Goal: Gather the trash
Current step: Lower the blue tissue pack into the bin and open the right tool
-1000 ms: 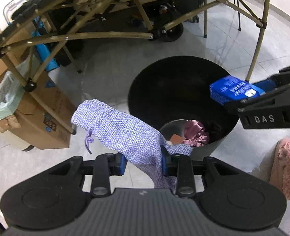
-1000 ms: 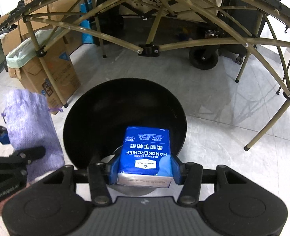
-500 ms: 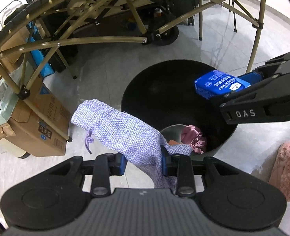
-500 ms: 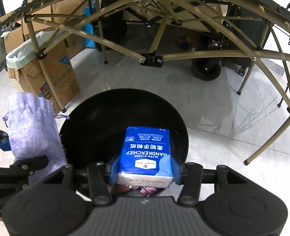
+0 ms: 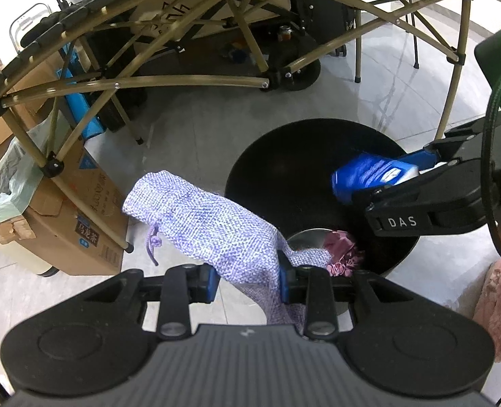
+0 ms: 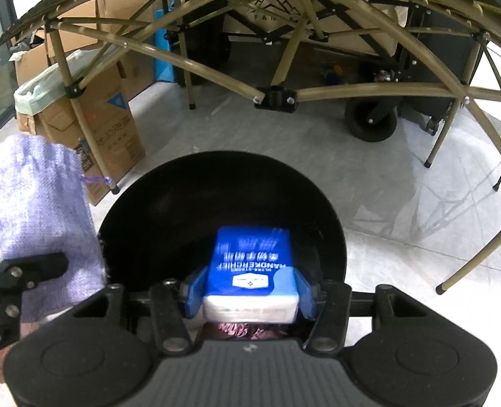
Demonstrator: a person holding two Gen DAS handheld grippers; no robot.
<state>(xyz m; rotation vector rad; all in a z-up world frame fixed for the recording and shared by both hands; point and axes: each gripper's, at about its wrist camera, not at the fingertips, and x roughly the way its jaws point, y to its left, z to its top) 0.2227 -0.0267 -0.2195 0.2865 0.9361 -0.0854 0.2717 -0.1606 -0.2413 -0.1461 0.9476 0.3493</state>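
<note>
**Two items held over the bin**

Left gripper [image 5: 247,279]: fingers clamped on a purple woven pouch [image 5: 203,217], which juts up and left, just beside the rim of the black bin [image 5: 284,156].

Right gripper [image 6: 250,291]: blue fingers [image 6: 193,288] clamped on a blue tissue pack [image 6: 252,259], blurred, held above the bin's opening.

Bin contents: a pink cloth [image 5: 340,249] at the bottom. Bin stands on a grey tiled floor [image 5: 196,135].

Surroundings: a tan folding frame [image 6: 369,91] beyond the bin; a cardboard box [image 5: 80,224] to the left.
</note>
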